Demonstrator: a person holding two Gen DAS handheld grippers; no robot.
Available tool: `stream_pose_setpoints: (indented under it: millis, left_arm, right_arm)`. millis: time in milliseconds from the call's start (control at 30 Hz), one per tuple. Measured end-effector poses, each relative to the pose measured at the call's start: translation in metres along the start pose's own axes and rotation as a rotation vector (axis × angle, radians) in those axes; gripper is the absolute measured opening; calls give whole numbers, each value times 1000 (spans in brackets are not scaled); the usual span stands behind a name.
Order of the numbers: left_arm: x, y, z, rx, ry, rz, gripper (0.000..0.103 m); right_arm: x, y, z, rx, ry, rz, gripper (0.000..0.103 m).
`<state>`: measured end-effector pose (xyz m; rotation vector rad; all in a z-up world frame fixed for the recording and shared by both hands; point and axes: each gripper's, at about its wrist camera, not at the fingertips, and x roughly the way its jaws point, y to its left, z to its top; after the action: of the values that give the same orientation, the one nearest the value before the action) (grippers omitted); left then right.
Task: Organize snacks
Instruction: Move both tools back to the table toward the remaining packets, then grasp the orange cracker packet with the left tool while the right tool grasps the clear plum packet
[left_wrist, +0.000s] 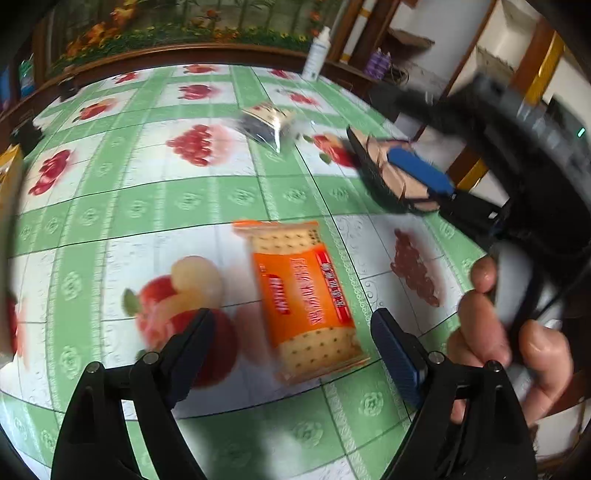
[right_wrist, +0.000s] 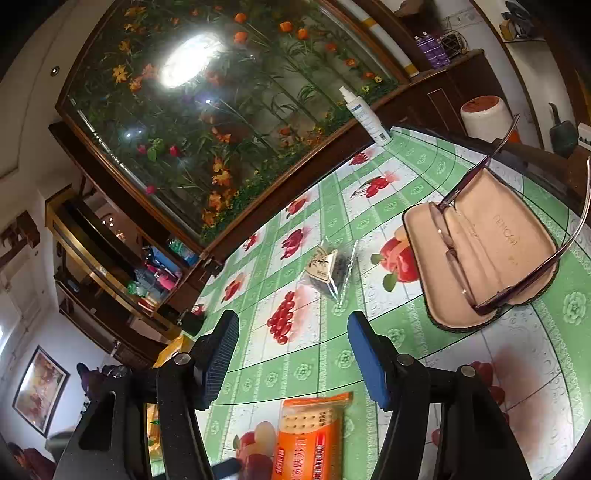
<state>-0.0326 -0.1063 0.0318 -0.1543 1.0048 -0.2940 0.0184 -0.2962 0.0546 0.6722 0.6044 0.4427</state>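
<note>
Open glasses case (right_wrist: 495, 258) on fruit-print tablecloth (right_wrist: 417, 332), glasses (right_wrist: 517, 291) resting across it. White spray bottle (right_wrist: 364, 114) upright at far edge, before floral glass panel (right_wrist: 207, 122).

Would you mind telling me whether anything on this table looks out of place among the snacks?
Yes: an open glasses case lies at the table's right side with a pair of glasses resting in it, which is no snack. A white spray bottle at the far edge also doesn't belong. The orange cracker pack and dark snack packet look undamaged.
</note>
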Motion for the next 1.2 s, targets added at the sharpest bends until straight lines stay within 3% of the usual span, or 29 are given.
stream_pose_setpoints:
  millis: [100,233,367,433,567,733,867,1000,1133,1200]
  left_arm:
    - [6,-1,4,-23,4,-5,88]
    - [16,1,9,-25,27,-13,88]
    - [27,-1,9,47,11,77,88]
    - [27,1,8,73,-5,77,88]
    - [21,26,11,72,-44,94,81]
    - [15,92,34,-44,-70,170,81]
    - [18,135,58,-88,-93,235,81]
    - [22,146,64,-83,-141,256,81]
    - [20,148,64,-71,-141,241,81]
    - [19,152,64,-78,-144,232,81]
  right_arm:
    - [-5,-3,2,-3,-26,-34,66]
    - [-6,-8,3,31,-32,-12,66]
    - [-12,-12,5,51,-64,-21,66]
    - [-13,-13,5,54,-70,-29,66]
    - [-8,-11,5,45,-55,-37,66]
    - [3,-4,3,9,-24,-58,66]
    - [23,11,6,-68,40,-84,66]
    - [54,32,34,-130,129,-69,66]
    - [111,45,66,-256,157,-240,67]
    - [138,43,72,-282,181,-266,67]
